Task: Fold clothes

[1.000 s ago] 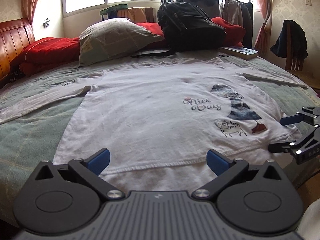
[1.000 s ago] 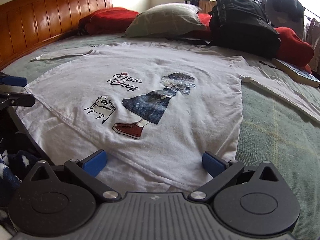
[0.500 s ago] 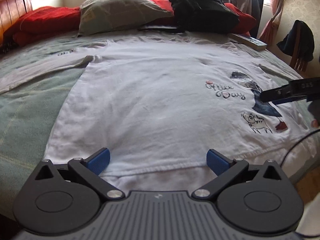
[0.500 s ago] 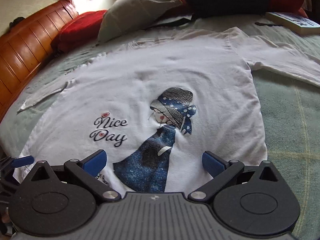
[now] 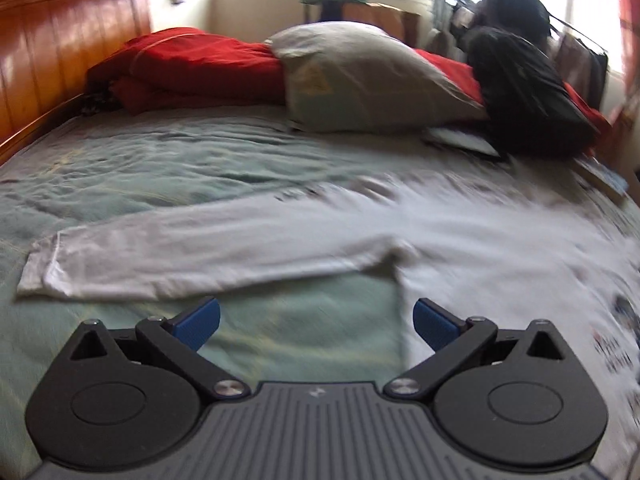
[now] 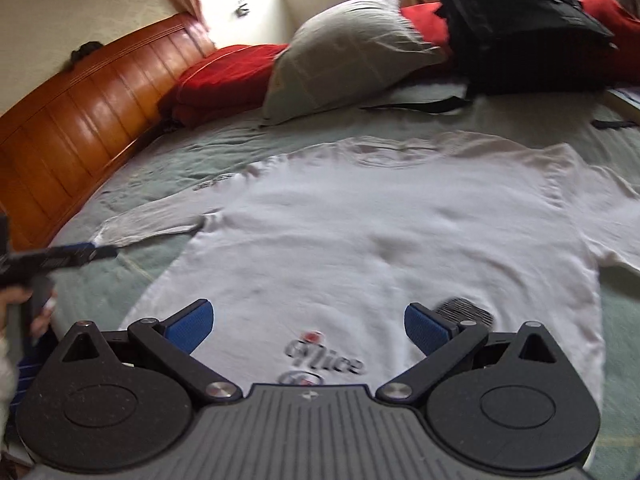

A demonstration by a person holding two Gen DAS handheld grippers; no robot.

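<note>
- The white shirt (image 5: 480,240) smears into motion blur on the right of the left wrist view; its print there is unreadable.
- In the right wrist view the right hand-held gripper (image 6: 308,326) covers the lower part of the shirt's lettering (image 6: 326,362), and the shirt's right sleeve (image 6: 616,216) runs off the edge.
- The left hand-held gripper (image 6: 94,254) shows only as a blurred dark bar at the left edge; whether its jaws are apart cannot be told from there.
- A book (image 5: 604,176) by the black backpack (image 5: 524,92) is blurred.
</note>
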